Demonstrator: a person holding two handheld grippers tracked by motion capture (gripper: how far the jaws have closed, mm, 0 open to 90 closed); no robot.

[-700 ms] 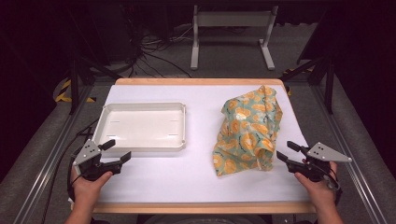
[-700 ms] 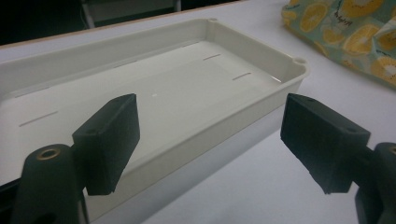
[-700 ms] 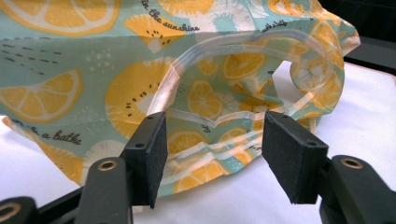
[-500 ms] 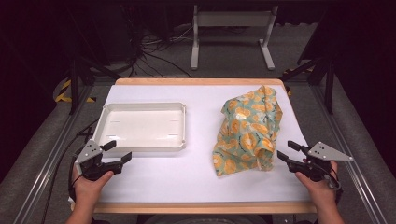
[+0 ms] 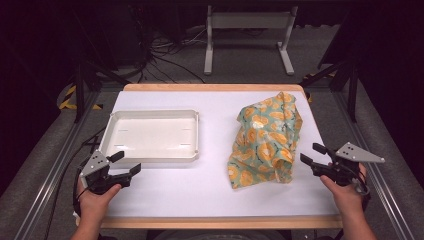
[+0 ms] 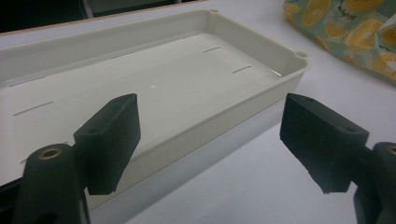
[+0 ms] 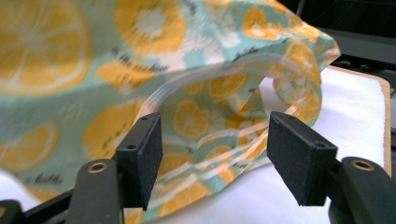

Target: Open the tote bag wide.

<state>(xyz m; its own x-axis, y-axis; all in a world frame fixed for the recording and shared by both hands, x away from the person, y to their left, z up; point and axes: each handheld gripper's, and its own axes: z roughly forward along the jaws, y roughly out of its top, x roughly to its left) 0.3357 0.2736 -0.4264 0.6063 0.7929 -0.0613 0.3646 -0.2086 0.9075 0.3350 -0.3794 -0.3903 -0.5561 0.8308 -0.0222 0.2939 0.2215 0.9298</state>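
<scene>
A crumpled teal cloth printed with orange slices [image 5: 266, 140] lies on the right of the white desk [image 5: 215, 185]. The right tool [image 5: 311, 154] gapes just beside its near-right edge; the left tool [image 5: 125, 163], also open, hovers near the shallow white plastic tray [image 5: 150, 155].

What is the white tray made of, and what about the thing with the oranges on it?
The tray looks like hard plastic: smooth, cream-white, slightly glossy, with moulded rounded corners. The cloth looks like thin, soft woven fabric, perhaps cotton: it lies crumpled in loose folds, matte, printed with orange slices on pale green.
</scene>
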